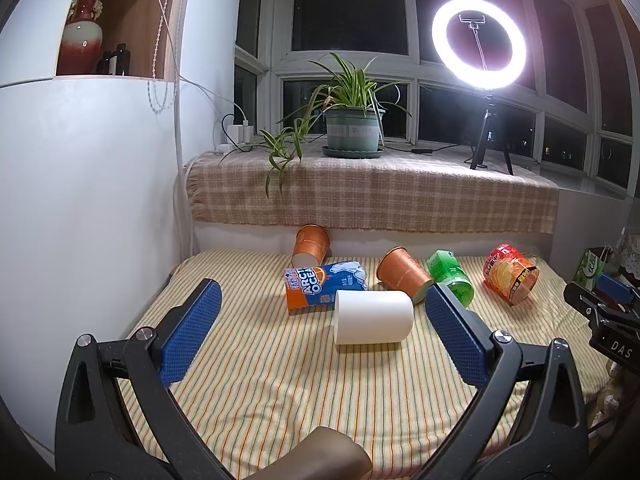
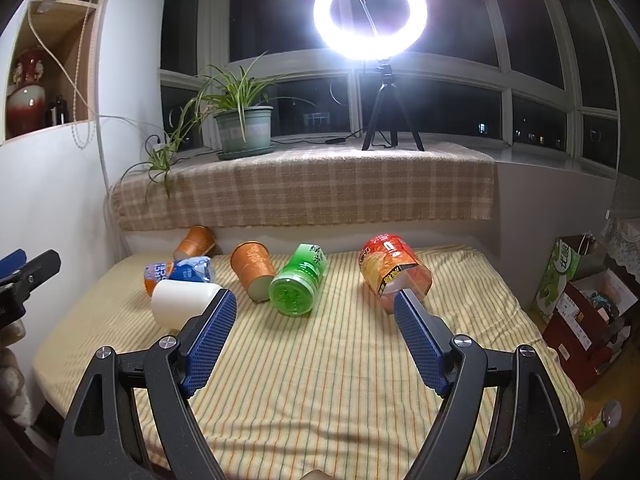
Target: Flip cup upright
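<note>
Lying sideways, blue-orange cup (image 1: pixel 325 289) reads "ARCTIC OCEAN".

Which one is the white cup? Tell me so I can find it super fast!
Look at the striped cloth below the windowsill with the plant. Six cups lie tipped over there. The white cup lies nearest the camera, just in front of the blue-and-orange cup, and it alone is plain, with no printing.

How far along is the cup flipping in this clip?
Nothing looks done: all six cups lie on their sides on the striped cloth, including the white cup, the blue-and-orange cup, the green cup and the red cup. Nothing is in hand: the left tongs and right tongs are open and empty, short of the cups. Every flip is left.
</note>
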The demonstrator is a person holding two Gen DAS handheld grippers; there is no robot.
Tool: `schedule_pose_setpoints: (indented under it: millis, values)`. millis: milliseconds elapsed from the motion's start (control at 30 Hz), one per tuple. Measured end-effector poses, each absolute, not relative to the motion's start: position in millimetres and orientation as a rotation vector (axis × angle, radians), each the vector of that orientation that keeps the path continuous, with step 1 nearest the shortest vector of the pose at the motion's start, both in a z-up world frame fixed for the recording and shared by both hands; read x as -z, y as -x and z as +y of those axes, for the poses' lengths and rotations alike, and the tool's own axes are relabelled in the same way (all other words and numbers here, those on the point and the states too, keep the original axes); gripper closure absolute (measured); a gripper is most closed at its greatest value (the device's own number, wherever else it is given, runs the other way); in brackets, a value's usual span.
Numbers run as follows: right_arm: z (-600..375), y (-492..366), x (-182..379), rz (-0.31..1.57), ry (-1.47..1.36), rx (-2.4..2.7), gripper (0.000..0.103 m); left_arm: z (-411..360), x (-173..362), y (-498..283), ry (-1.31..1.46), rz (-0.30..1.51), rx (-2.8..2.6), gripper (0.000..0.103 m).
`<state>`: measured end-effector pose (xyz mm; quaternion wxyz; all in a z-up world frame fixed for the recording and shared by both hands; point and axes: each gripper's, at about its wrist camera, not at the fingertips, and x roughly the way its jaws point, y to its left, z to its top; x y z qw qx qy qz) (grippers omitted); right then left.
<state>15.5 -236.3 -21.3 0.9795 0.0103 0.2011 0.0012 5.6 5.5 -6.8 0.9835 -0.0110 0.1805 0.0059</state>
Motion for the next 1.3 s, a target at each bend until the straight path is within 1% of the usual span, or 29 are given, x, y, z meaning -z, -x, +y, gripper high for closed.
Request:
schedule_pose_setpoints:
  millis: [1300]
  values:
    - [-234.3,-16.9,19.2,0.401,-0.011,-0.001,0.022,3.8,0.2,-7.1,0.019,0.358,-0.012,0.0]
